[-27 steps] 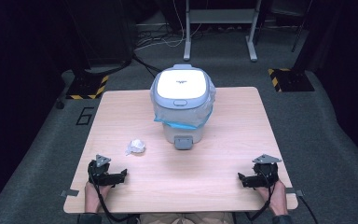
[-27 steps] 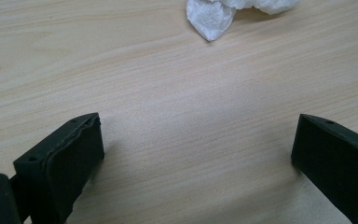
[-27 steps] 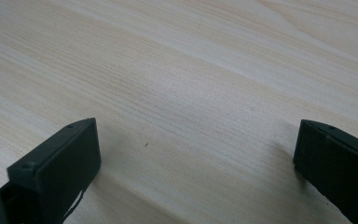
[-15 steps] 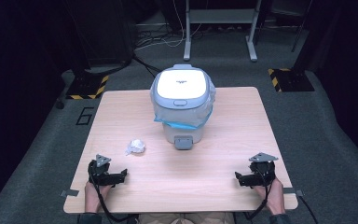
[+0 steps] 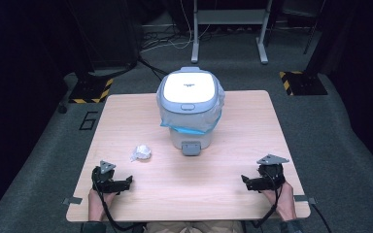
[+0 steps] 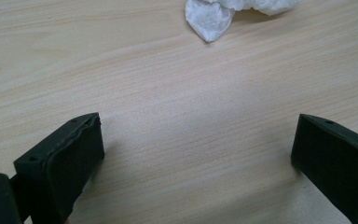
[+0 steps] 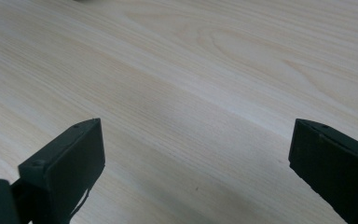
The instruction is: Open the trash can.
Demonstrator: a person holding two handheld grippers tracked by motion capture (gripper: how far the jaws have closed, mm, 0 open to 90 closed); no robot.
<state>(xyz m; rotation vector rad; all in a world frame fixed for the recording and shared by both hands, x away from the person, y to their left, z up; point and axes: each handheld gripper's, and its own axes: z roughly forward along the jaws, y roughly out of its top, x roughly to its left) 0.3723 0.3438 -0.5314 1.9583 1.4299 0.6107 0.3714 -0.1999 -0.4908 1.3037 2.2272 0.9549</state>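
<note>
A small white bin point(image 5: 190, 111) with a shut lid and a clear liner bag, blue-edged, stands at the middle of the wooden table point(image 5: 252, 145). A crumpled white tissue point(image 5: 141, 153) lies to its front left; its lower edge, tissue point(image 6: 214, 14), sits just ahead of my left gripper point(image 6: 198, 140). In the high view my left gripper point(image 5: 119, 182) rests near the table's front left, open with nothing between its jaws. My right gripper point(image 5: 252, 182) is near the front right, open over bare wood, also right gripper point(image 7: 196, 140).
A metal stand point(image 5: 228, 19) and cables are on the floor behind the table. Yellow-black striped blocks point(image 5: 298, 82) lie at both back corners. A pedal point(image 5: 192, 147) juts from the bin's front.
My right gripper has shifted left and slightly forward over the table. The left gripper, the tissue and the bin have stayed put.
</note>
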